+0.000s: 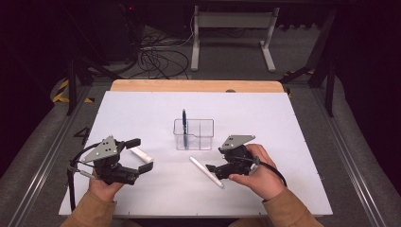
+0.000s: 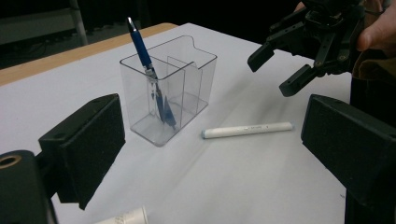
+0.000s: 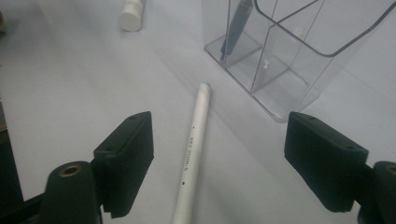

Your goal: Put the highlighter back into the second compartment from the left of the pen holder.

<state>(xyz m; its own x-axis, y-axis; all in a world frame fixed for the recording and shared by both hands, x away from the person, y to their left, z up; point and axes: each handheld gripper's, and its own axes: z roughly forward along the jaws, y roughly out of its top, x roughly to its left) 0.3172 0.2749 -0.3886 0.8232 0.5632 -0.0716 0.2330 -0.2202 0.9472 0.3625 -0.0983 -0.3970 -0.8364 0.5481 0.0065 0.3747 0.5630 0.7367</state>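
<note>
A clear plastic pen holder [image 1: 194,135] [image 2: 187,88] [image 3: 299,60] with several compartments stands mid-table. A blue pen [image 1: 184,124] [image 2: 147,65] [image 3: 238,23] stands upright in its left compartment. A white pen [image 1: 206,171] [image 2: 247,129] [image 3: 194,149] lies on the white sheet in front of the holder. My right gripper [image 1: 215,160] [image 3: 219,140] [image 2: 280,70] hovers open over that pen's near half, jaws either side and not touching it. A second white pen [image 1: 141,154] [image 2: 126,218] [image 3: 132,14] lies by my left gripper [image 1: 142,155] [image 2: 215,140], which is open and holds nothing.
The white sheet [image 1: 142,113] covers most of a wooden tabletop [image 1: 189,85]. Beyond the far edge are a white desk frame [image 1: 231,28] and a tangle of cables [image 1: 161,56] on the floor. Metal rails [image 1: 350,161] run along both sides of the table.
</note>
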